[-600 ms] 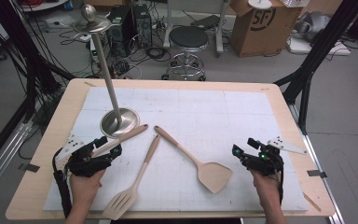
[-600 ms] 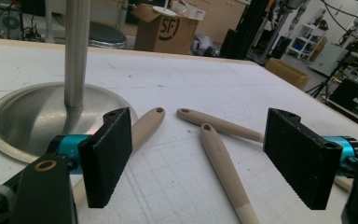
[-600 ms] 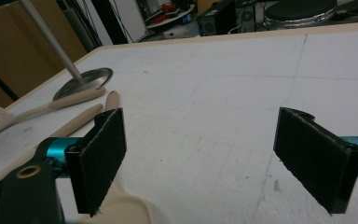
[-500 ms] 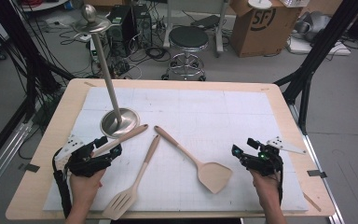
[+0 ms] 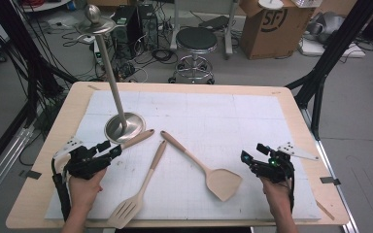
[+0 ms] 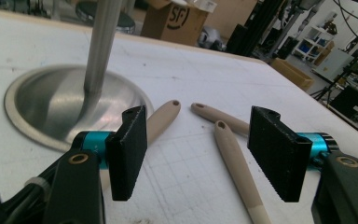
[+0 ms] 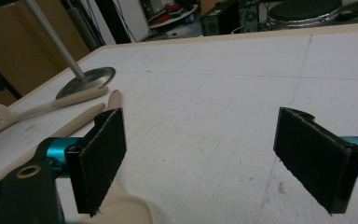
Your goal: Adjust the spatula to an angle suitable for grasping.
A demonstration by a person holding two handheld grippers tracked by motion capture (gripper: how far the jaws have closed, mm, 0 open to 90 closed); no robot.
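Three pale wooden utensils lie on the white mat (image 5: 252, 121). Left of centre is a slotted spatula (image 5: 126, 211); a solid spatula (image 5: 222, 183) lies right of centre. The handle of a third utensil (image 5: 138, 138) runs under my left gripper (image 5: 109, 150), its head hidden. In the left gripper view that gripper (image 6: 200, 154) is open, with the third utensil's handle (image 6: 165, 116) behind its left pad and the slotted spatula's handle (image 6: 235, 163) between the jaws. My right gripper (image 5: 246, 159) rests just right of the solid spatula's blade. It too (image 7: 205, 158) is open, with the blade (image 7: 121, 210) by its left pad.
A metal stand with a round base (image 5: 124, 127) and a tall pole rises at the mat's left, just beyond my left gripper; it is also in the gripper views (image 6: 51, 102) (image 7: 86, 81). The wooden table edge (image 5: 296, 97) frames the mat. A stool (image 5: 195, 41) and boxes sit on the floor behind.
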